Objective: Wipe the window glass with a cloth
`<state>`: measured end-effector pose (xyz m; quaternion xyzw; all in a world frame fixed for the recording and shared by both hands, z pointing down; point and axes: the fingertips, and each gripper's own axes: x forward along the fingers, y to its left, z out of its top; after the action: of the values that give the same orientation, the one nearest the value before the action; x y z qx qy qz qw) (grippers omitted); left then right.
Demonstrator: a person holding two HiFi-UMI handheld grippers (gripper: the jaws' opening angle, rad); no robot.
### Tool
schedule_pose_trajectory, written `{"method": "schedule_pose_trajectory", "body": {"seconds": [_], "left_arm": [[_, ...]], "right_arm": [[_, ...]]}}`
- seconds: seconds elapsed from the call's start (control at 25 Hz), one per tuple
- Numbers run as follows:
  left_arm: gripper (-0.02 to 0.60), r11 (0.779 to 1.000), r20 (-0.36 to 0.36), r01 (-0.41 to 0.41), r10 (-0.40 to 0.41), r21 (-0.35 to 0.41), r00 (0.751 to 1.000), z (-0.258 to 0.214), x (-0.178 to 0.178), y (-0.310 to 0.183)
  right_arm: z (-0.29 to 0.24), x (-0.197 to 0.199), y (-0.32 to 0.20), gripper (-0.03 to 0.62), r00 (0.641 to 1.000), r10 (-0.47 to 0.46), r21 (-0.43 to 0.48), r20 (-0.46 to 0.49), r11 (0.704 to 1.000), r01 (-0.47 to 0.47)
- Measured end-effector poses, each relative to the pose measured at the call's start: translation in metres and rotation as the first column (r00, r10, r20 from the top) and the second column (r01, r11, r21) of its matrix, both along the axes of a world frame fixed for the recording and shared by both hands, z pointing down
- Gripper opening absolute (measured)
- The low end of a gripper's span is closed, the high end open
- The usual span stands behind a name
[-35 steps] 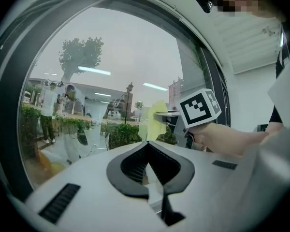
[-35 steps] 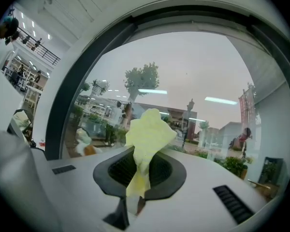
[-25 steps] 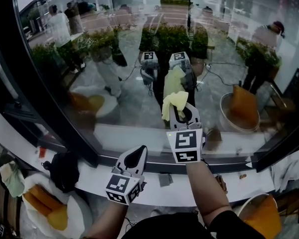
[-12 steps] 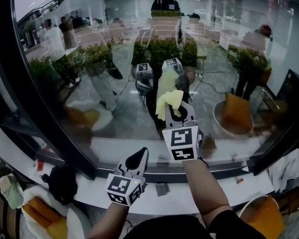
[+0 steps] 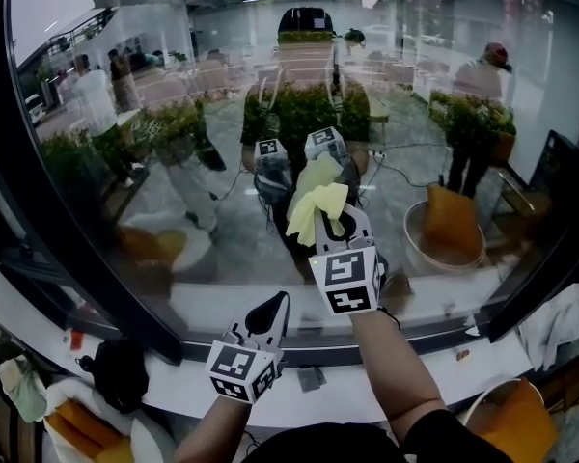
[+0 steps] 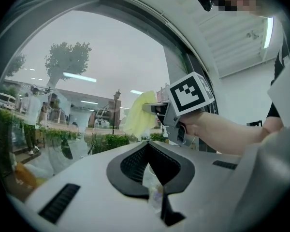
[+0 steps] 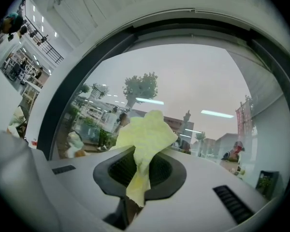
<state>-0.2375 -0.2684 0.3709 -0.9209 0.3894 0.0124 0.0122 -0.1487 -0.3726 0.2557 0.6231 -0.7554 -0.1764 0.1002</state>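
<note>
A crumpled yellow cloth (image 5: 316, 204) is pressed against the window glass (image 5: 174, 181), with my right gripper (image 5: 334, 222) shut on it. In the right gripper view the cloth (image 7: 146, 135) bulges out of the closed jaws of that gripper (image 7: 137, 179) toward the pane. My left gripper (image 5: 269, 310) hangs lower, just above the white sill (image 5: 415, 360), jaws together and holding nothing. From the left gripper view (image 6: 153, 179) I see the right gripper's marker cube (image 6: 187, 94) and the cloth (image 6: 140, 113) up against the glass. Reflections of both grippers show in the pane.
A dark window frame post (image 5: 72, 258) slants down the left side. A black bundle (image 5: 122, 371) lies on the sill at left. Orange cloths (image 5: 75, 430) sit in a bowl at bottom left, an orange basin (image 5: 510, 422) at bottom right, a white rag (image 5: 558, 321) at right.
My right gripper has slid the yellow cloth upward and slightly left on the glass. The left gripper has stayed low by the sill.
</note>
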Motion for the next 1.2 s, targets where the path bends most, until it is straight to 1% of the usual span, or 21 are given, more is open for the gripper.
{"method": "schedule_pose_trajectory", "body": {"seconds": [0.08,0.24,0.4,0.52,0.6,0.72,0.76,1.0,1.12,1.2], "left_arm": [[0.008,1.000,-0.006,-0.005,0.005,-0.024,1.000,-0.001,0.001,-0.002],[0.008,0.999,0.005,-0.036,0.036,-0.003,0.999,0.000,0.005,-0.004],[0.007,0.998,0.005,-0.062,0.062,-0.031,0.998,0.002,0.008,-0.003],[0.006,0.996,0.001,-0.085,0.085,-0.034,0.996,0.002,0.011,-0.003],[0.008,0.995,0.000,-0.098,0.098,-0.035,0.995,0.003,0.031,0.000],[0.006,0.993,0.003,-0.110,0.110,-0.035,0.994,0.005,0.087,0.014],[0.006,0.993,0.003,-0.113,0.114,-0.036,0.994,0.006,0.100,0.017],[0.006,0.990,-0.003,-0.130,0.130,-0.060,0.992,0.012,0.142,0.018],[0.008,0.988,-0.005,-0.138,0.138,-0.073,0.990,0.016,0.168,0.021],[0.006,0.986,-0.002,-0.149,0.149,-0.069,0.989,0.016,0.189,0.024]], "right_arm": [[-0.001,0.001,-0.003,0.051,1.000,0.001,-0.003,-0.005,1.000,-0.001],[0.000,0.001,-0.004,0.051,1.000,0.004,-0.013,-0.019,1.000,-0.004],[0.000,0.007,-0.003,0.051,0.999,0.022,-0.019,-0.030,1.000,-0.022],[0.001,0.015,-0.002,0.051,0.998,0.042,-0.024,-0.036,0.999,-0.043],[0.003,0.038,0.002,0.051,0.998,0.050,-0.027,-0.034,0.998,-0.051],[0.005,0.097,0.019,0.051,0.997,0.059,-0.028,-0.042,0.998,-0.060],[0.005,0.110,0.023,0.051,0.997,0.060,-0.025,-0.044,0.998,-0.061],[0.005,0.158,0.029,0.051,0.997,0.071,-0.019,-0.027,0.997,-0.071],[0.009,0.190,0.034,0.051,0.996,0.085,-0.026,-0.022,0.996,-0.086],[0.009,0.214,0.039,0.051,0.994,0.103,-0.030,-0.019,0.994,-0.104]]}}
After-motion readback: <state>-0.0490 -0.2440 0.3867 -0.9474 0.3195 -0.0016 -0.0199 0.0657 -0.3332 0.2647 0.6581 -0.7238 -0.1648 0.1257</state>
